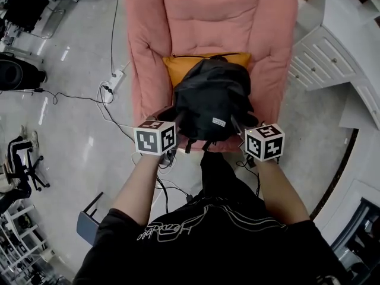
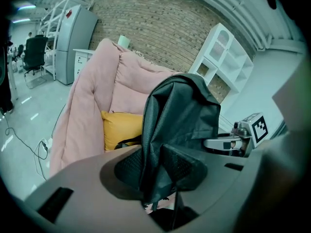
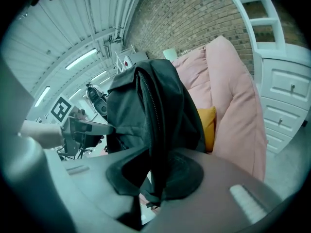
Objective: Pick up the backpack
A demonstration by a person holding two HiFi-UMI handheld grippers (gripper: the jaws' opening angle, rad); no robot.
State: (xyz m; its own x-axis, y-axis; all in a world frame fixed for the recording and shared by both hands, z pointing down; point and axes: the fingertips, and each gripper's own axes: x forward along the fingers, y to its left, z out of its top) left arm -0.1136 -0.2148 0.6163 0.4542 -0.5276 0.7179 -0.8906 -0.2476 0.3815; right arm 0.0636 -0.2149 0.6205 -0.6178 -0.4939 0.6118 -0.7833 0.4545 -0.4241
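- Left gripper (image 2: 154, 171) and right gripper (image 3: 154, 174) each pinch backpack (image 1: 211, 103) fabric, centre frame.
- Best lift evenly, both grips firm, clearing the pink armchair (image 1: 148, 40).

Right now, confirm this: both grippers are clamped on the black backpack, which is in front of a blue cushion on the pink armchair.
Wrong: the cushion is yellow-orange, not blue, as the head view shows. The rest holds: the left gripper and right gripper are clamped on the black backpack, in front of that cushion on the pink armchair.

Armchair arms (image 1: 145, 58) hem the backpack (image 1: 211, 100) sideways; front open.
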